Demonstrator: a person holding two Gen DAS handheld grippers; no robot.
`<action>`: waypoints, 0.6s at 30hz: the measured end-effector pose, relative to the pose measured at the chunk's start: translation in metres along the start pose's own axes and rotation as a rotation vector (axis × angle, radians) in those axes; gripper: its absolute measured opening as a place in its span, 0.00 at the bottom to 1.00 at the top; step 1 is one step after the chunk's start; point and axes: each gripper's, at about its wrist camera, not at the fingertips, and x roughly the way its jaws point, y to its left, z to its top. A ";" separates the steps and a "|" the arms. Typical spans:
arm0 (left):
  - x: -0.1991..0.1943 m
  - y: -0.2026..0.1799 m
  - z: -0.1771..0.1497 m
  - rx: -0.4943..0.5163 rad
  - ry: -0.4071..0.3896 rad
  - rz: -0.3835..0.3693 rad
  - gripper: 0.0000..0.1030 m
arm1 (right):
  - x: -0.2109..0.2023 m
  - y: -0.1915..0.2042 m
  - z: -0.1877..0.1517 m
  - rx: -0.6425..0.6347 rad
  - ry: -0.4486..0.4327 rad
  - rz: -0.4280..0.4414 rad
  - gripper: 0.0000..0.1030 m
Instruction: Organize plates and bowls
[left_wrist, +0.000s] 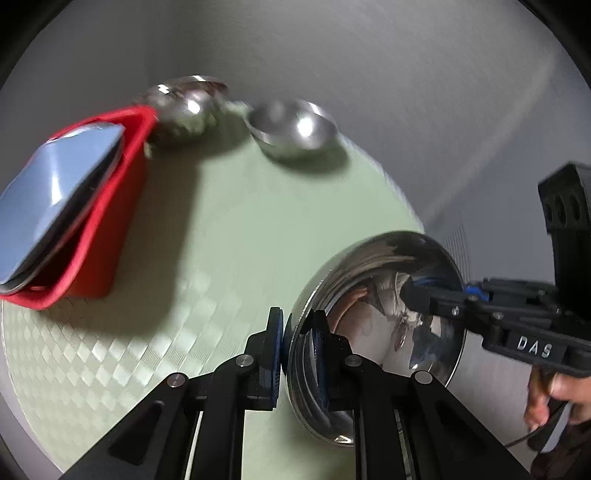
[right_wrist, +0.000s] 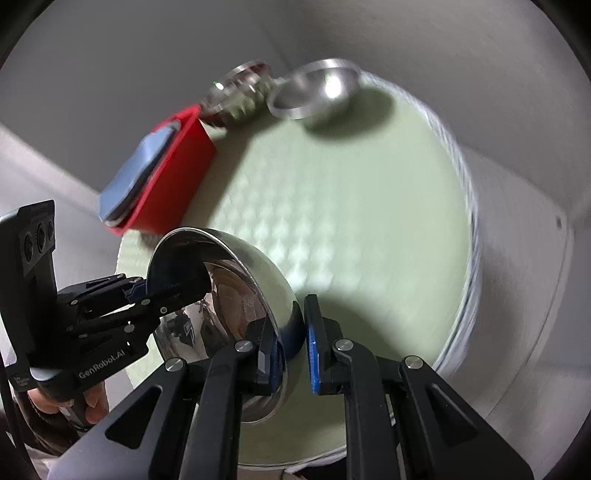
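While both tools pinch opposite rims of a steel bowl (left_wrist: 384, 332), left tool (left_wrist: 295, 350) and right tool (right_wrist: 293, 350), a red bin (left_wrist: 107, 236) stands upper left on the worktop (left_wrist: 229, 229).

A plain home dining corner, it looks like: steel bowls (left_wrist: 295, 127) and a red rack (left_wrist: 99, 236) on a round table (left_wrist: 229, 236), against bare grey walls (left_wrist: 369, 55).
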 end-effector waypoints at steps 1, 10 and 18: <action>-0.001 -0.005 0.004 -0.037 -0.023 0.012 0.11 | -0.004 -0.004 0.013 -0.038 0.004 0.007 0.12; -0.013 -0.034 0.068 -0.226 -0.176 0.109 0.12 | -0.042 -0.015 0.117 -0.294 0.009 0.057 0.12; -0.006 -0.015 0.127 -0.323 -0.245 0.199 0.12 | -0.028 0.001 0.208 -0.432 0.003 0.116 0.12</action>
